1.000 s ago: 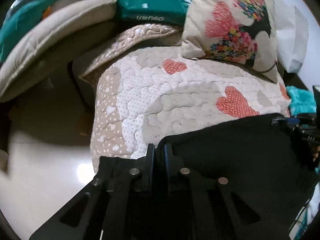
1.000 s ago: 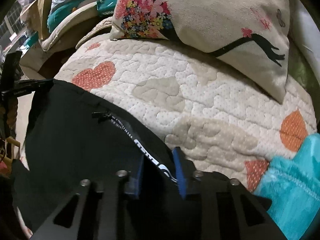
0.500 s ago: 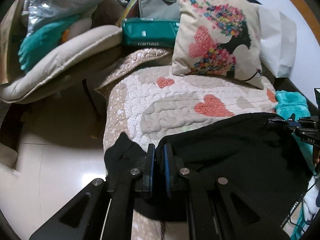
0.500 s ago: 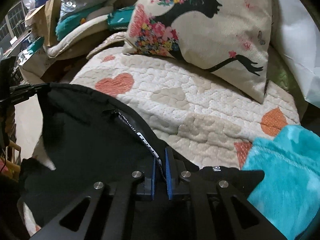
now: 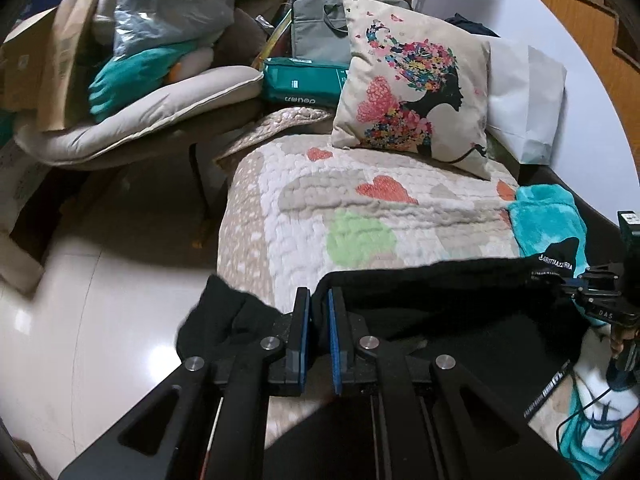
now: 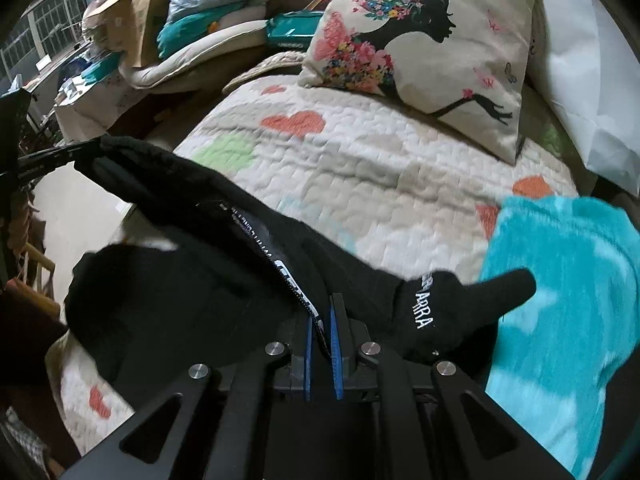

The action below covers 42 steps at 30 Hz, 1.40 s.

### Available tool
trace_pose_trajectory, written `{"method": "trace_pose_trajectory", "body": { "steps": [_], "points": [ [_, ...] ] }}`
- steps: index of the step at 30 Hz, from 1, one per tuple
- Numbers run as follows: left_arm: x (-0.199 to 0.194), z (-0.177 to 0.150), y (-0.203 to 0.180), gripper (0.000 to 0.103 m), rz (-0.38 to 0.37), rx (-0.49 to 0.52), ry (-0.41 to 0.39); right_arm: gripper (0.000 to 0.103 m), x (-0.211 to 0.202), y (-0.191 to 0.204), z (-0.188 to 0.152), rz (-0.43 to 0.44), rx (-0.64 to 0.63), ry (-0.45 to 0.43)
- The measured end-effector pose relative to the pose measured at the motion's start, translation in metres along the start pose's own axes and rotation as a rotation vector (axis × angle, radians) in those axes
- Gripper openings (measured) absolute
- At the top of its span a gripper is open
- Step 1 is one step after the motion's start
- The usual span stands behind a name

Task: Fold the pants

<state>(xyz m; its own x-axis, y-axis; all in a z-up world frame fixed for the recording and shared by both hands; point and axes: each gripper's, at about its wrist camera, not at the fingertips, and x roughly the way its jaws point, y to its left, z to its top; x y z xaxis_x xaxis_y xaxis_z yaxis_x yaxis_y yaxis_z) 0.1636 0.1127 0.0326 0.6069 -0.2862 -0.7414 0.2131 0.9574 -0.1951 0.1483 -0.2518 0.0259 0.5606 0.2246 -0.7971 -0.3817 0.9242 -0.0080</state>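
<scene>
The black pants (image 5: 448, 304) (image 6: 192, 280) hang stretched between both grippers over the near part of a quilted heart-pattern cover (image 5: 360, 216) (image 6: 360, 168). My left gripper (image 5: 319, 300) is shut on one edge of the black fabric, and a loose black corner sticks out to its left. My right gripper (image 6: 322, 320) is shut on the opposite edge beside a white-lettered trim, with a black corner poking out to the right. In the left wrist view the right gripper (image 5: 576, 284) shows at the right edge; in the right wrist view the left gripper (image 6: 76, 154) shows at the left edge.
A printed cushion (image 5: 412, 92) (image 6: 420, 48) leans at the far end of the cover beside a white bag (image 5: 528, 100). A teal fleece blanket (image 5: 548, 220) (image 6: 560, 320) lies on the right. A cluttered chair (image 5: 140, 120) and glossy floor (image 5: 100, 320) are to the left.
Both grippers pulled back and rose with the pants, drawing the fabric toward the near end of the cover. The right gripper's jaws went from apart around the edge to shut on it.
</scene>
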Motion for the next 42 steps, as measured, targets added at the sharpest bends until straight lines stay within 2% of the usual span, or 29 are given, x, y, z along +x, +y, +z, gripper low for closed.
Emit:
{"method": "trace_pose_trajectory", "body": {
  "steps": [7, 18, 24, 27, 28, 29, 30, 31, 32, 37, 40, 42],
  "points": [
    [-0.023, -0.051, -0.004, 0.009, -0.018, -0.045, 0.032, 0.009, -0.004, 0.019, -0.046, 0.006, -0.011, 0.064],
    [-0.042, -0.115, -0.019, 0.009, 0.033, 0.033, 0.114, 0.009, -0.017, 0.043, -0.096, -0.013, -0.036, 0.165],
    [-0.024, -0.144, -0.031, 0.01, 0.097, 0.106, 0.258, 0.009, -0.007, 0.062, -0.124, -0.083, -0.1, 0.288],
    [-0.019, -0.154, -0.032, 0.011, 0.123, 0.116, 0.323, 0.013, 0.0, 0.07, -0.128, -0.133, -0.141, 0.328],
    [-0.021, -0.155, -0.031, 0.013, 0.114, 0.104, 0.336, 0.019, 0.001, 0.072, -0.128, -0.138, -0.14, 0.335],
    [-0.024, -0.155, -0.029, 0.015, 0.11, 0.094, 0.34, 0.036, 0.0, 0.073, -0.127, -0.127, -0.133, 0.338],
    [-0.029, -0.154, -0.025, 0.022, 0.104, 0.078, 0.345, 0.047, -0.003, 0.073, -0.127, -0.101, -0.119, 0.337],
    [-0.035, -0.154, -0.022, 0.026, 0.1, 0.065, 0.344, 0.064, -0.006, 0.075, -0.126, -0.082, -0.111, 0.33],
    [-0.043, -0.153, -0.018, 0.027, 0.093, 0.048, 0.339, 0.066, -0.013, 0.078, -0.126, -0.074, -0.115, 0.316],
    [-0.072, -0.142, 0.014, 0.033, 0.117, -0.059, 0.288, 0.066, -0.036, 0.096, -0.116, -0.053, -0.178, 0.272],
    [-0.082, -0.129, 0.043, 0.035, 0.118, -0.189, 0.233, 0.066, -0.041, 0.11, -0.099, -0.049, -0.212, 0.234],
    [-0.083, -0.122, 0.064, 0.039, 0.118, -0.314, 0.197, 0.066, -0.041, 0.125, -0.083, -0.03, -0.241, 0.194]
  ]
}}
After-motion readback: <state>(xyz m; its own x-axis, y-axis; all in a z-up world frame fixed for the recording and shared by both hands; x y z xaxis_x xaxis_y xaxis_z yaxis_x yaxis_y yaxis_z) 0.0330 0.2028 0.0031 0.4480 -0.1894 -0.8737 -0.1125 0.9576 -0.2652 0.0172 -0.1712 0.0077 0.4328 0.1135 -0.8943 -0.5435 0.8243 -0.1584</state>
